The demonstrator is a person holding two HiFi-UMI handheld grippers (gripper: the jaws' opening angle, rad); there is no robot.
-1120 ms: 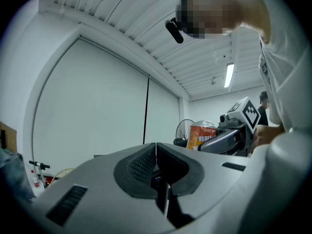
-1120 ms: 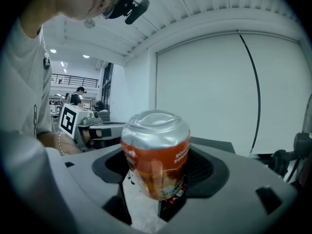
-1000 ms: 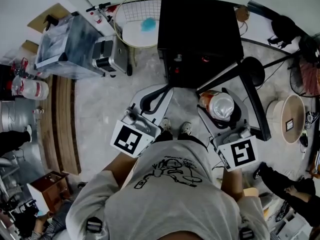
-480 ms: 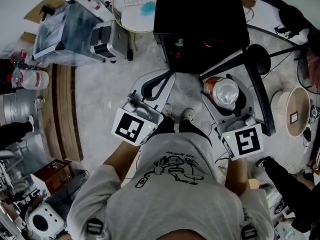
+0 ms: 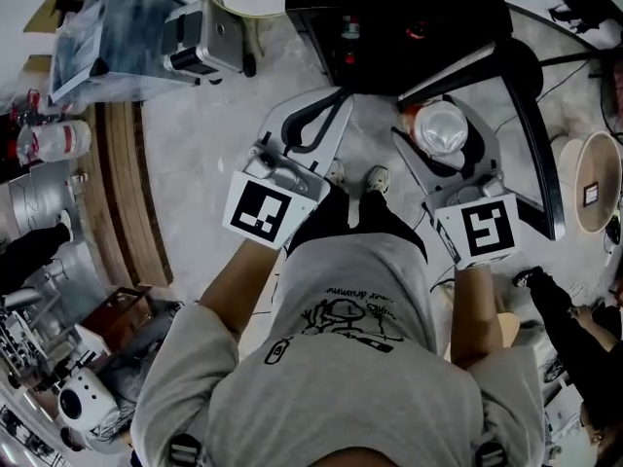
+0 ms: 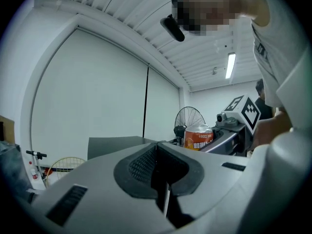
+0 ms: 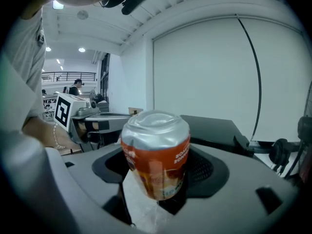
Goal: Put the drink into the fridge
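Both grippers and the black fridge shifted upward in head view. Right gripper grips the orange drink can with wide jaws, just before the fridge; left gripper is closed, empty. Placing inside remains

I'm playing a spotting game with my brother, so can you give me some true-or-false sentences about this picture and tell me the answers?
1. The right gripper holds an orange can. True.
2. The left gripper holds a bottle. False: its jaws are together with nothing between them.
3. The orange can is inside the black fridge. False: it is outside, between the right gripper's jaws.
4. The person's T-shirt has a drawing on it. True.
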